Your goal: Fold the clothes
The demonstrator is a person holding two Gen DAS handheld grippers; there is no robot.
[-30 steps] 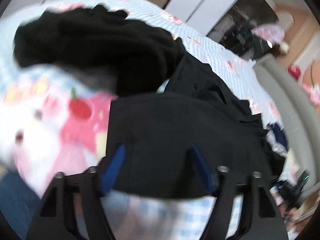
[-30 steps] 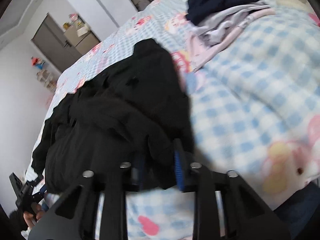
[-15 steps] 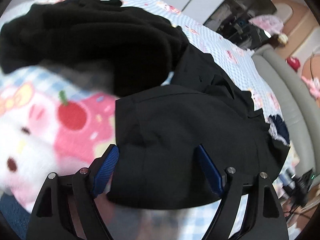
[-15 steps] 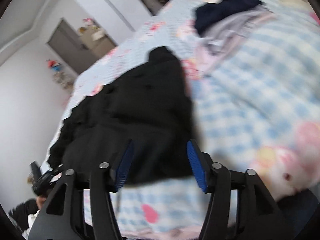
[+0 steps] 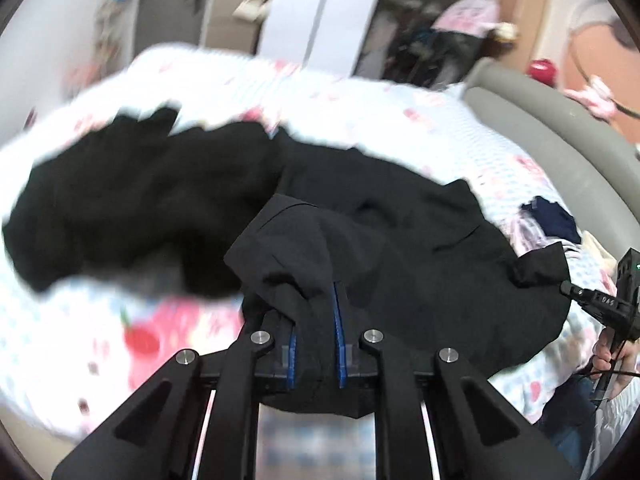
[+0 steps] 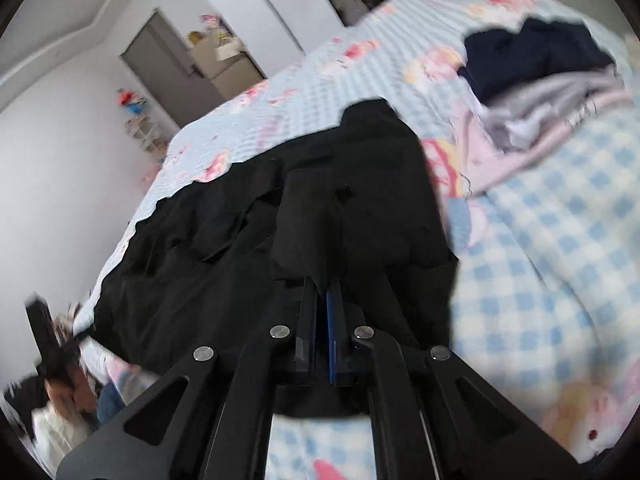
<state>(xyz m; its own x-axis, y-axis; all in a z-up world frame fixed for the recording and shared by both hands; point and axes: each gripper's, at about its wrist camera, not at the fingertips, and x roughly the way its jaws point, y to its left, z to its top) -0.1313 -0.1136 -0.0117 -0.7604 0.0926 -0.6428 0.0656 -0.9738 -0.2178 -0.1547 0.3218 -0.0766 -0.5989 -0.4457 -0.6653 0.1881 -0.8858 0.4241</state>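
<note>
While my left gripper has just been closing, its blue pads now pinch a bunched fold of the black garment. My right gripper has just snapped closed too, nipping another edge of the same cloth. That garment lies rumpled across the blue-checked bedspread. Past it, another black piece sprawls to the left, blurred. Farther off sits a pile of navy and grey clothes.
</note>
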